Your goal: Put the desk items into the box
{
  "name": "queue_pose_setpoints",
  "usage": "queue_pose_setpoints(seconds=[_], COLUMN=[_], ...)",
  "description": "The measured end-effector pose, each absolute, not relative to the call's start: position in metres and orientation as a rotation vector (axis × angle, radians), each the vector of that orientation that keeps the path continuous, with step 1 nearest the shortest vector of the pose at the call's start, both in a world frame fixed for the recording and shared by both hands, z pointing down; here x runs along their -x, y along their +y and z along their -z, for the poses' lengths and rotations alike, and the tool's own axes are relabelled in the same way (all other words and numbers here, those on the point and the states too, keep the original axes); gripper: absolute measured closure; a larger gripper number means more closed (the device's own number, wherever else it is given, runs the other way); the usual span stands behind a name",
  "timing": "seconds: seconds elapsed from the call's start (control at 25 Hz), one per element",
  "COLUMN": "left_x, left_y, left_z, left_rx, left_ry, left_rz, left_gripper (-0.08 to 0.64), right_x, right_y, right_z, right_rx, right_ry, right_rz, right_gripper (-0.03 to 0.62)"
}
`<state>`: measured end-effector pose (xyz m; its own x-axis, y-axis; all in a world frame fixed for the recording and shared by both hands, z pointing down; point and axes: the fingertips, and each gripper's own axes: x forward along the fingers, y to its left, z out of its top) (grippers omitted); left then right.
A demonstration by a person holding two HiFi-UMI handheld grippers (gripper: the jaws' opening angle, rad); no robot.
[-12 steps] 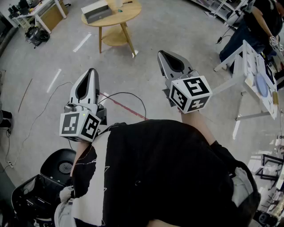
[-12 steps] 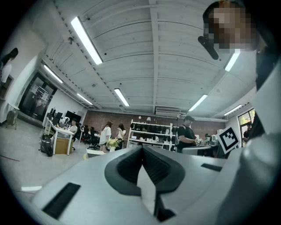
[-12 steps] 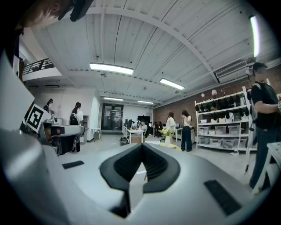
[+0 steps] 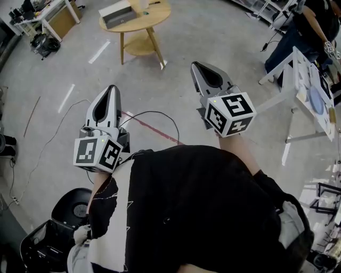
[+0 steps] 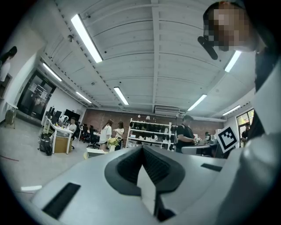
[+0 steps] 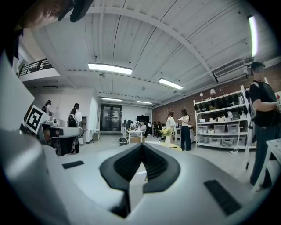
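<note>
Step in hand: by my judgement the approach. Nothing had been picked up and nothing looked packed, so the task had barely begun.

Left gripper (image 4: 111,90): held level in front of the person over bare floor. Its own view showed the two jaws pressed tip to tip with nothing between them.

Right gripper (image 4: 196,66): also level and a little further forward. Its jaws met along their whole front edge and it was empty.

Box (image 4: 116,14): a grey, shallow box that sat on the left part of the round wooden table (image 4: 154,18), well apart from both grippers and ahead of them.

Desk items: they were presumably the few small things on the tabletop beside the box. In the head view they were too small to name. The right gripper view showed a vase of flowers (image 6: 167,135) standing there.

Floor between: a dark cable (image 4: 154,114) looped just ahead of the grippers, with a strip of red tape (image 4: 146,127) crossing under it.

Surroundings: another person (image 4: 306,26) stood at the far right beside a white tilted board (image 4: 309,90), away from the path to the table.

Next move calls for: closing the gap to the table, stepping over or round the cable. Then the jaws of one gripper would have to spread before it came down on an item next to the box.

Risk, as a judgement: the cable was a trip hazard on the direct line.
</note>
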<state>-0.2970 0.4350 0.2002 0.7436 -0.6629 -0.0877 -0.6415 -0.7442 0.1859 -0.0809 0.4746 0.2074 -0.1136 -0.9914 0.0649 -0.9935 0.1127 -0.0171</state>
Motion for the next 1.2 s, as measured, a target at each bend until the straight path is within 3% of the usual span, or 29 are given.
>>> queue_pose_setpoints(seconds=[0.76, 1.2], left_x=[0.332, 0.274], left_y=[0.408, 0.39], left_z=[-0.247, -0.255], left_rx=[-2.76, -2.737], left_ry=[-0.895, -0.886], left_rz=[0.139, 0.144], left_gripper=[0.549, 0.549], right_x=[0.124, 0.065], right_y=[0.479, 0.447], right_z=[-0.261, -0.269], right_rx=[-2.17, -2.133], right_ry=[-2.201, -2.219], right_rz=[-0.226, -0.253], right_gripper=[0.586, 0.586])
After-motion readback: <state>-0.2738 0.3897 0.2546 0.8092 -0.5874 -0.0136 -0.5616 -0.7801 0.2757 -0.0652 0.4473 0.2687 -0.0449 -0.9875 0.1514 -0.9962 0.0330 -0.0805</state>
